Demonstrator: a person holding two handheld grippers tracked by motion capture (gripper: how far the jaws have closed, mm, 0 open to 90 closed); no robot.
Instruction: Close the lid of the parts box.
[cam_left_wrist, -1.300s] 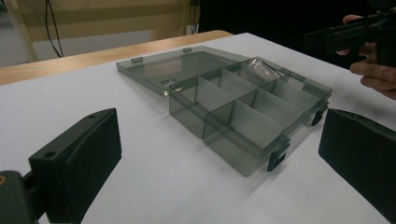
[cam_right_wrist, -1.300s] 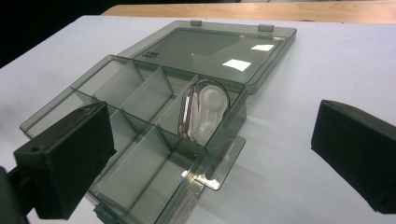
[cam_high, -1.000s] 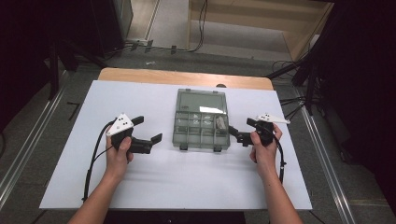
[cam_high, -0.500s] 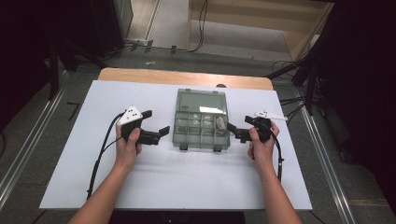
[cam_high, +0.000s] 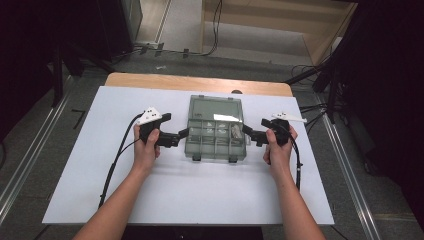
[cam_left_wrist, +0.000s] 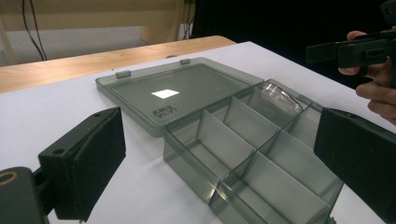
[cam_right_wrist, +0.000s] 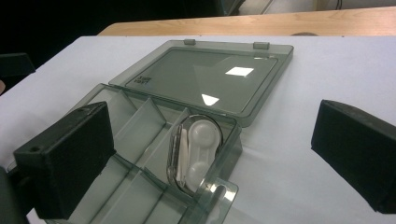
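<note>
Two grippers, left gripper (cam_high: 183, 135) and right gripper (cam_high: 248, 133), are flanking an open compartment box (cam_high: 216, 134), both jaws gaping wide, holding nothing.

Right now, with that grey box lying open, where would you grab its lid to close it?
Probably the lid's far edge, reached from the table's back: it lies flat, hinged to the compartment tray, so that edge swings up. The right hand-held gripper is open beside it.

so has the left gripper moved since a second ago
Yes. In the high view the left gripper has slid to the right across the white table, toward the open compartment box, its jaws now near the box's left wall.
</note>
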